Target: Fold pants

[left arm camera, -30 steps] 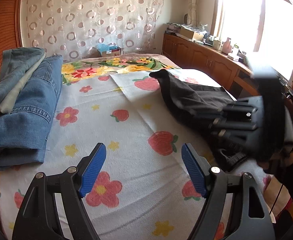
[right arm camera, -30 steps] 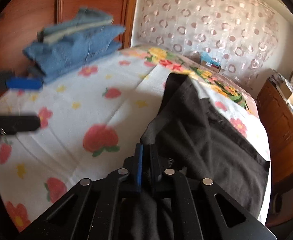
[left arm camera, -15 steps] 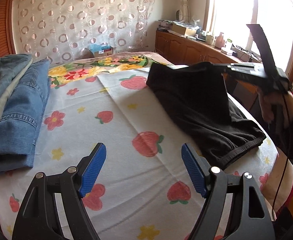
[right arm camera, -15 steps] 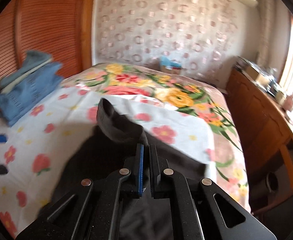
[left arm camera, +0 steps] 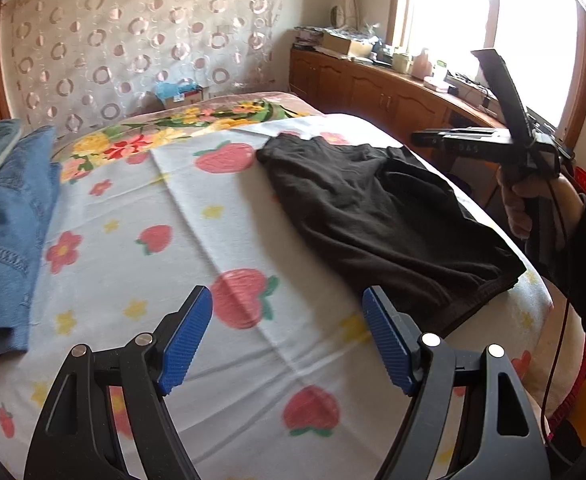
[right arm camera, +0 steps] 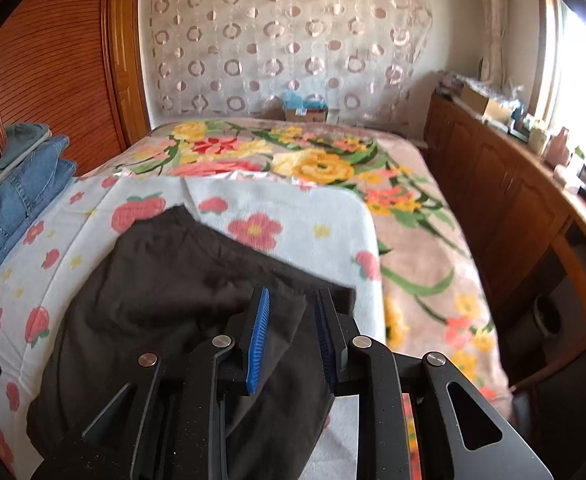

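Black pants (left arm camera: 377, 216): lie folded on the strawberry-print sheet (left arm camera: 229, 248) over the bed, toward the sheet's window-side edge; the right wrist view shows them again (right arm camera: 165, 300), a fold of dark cloth running under the right gripper.
Left gripper (left arm camera: 287, 334): hovers over the bare sheet beside the pants, jaws wide apart, nothing between the blue pads.
Right gripper (right arm camera: 291, 332): sits above the pants' near edge, jaws parted by a narrow gap; cloth shows through the gap, but whether the pads touch it cannot be told. In the left wrist view it is held raised (left arm camera: 489, 146) above the far side of the pants.
Jeans stack (right arm camera: 21, 196): folded denim at the sheet's edge opposite the pants, next to the wooden louvred door (right arm camera: 53, 64).
Floral blanket (right arm camera: 317, 160): covers the bed beyond the sheet.
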### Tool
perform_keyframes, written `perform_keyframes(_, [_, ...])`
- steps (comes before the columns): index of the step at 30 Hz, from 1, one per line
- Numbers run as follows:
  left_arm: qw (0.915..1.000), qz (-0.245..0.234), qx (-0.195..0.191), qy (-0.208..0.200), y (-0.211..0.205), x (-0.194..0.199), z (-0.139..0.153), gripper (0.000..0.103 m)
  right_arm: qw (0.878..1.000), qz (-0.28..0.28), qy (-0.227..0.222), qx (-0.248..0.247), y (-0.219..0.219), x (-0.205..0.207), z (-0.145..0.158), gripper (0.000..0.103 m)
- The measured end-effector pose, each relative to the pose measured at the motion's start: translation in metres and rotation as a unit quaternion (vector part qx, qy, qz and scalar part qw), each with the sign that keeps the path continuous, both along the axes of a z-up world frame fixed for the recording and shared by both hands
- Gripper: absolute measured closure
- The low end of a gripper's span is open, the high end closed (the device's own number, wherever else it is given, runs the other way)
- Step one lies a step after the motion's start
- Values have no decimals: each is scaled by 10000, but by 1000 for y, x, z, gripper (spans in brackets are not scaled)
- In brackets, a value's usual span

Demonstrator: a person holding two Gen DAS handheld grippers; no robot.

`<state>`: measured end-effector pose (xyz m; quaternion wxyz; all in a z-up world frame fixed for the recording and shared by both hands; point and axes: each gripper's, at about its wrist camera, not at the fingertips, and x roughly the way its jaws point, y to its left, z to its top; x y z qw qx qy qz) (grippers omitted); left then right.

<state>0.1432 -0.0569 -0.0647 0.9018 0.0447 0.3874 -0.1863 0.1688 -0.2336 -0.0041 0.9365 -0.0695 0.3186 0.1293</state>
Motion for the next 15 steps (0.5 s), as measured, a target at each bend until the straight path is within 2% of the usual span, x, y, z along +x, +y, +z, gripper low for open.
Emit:
perform_keyframes(7, [9998,-169,21,106,-26,12,-9,25,9996,179,110,172,-6,8,4,72])
perform_keyframes(11, [9995,-189,94,228,-35,17,-19,25,9990,311,307,23,-9,25,-5,73])
perform_keyframes(12, [9994,-190,136,270,-37,18,-23,25,9989,324,346,-58,-8,28,-7,74])
perform_keyframes(13, [9992,-191,168,295,-38,17,-25,25,9986,344,383,-131,-8,31,-8,96])
perform_keyframes(14, [9991,-197,191,311,-38,17,-28,25,9981,361,429,-246,-8,33,-9,101])
perform_keyframes(15, [9991,-192,214,327,-39,17,-30,25,9983,307,379,-308,-10,32,-5,101])
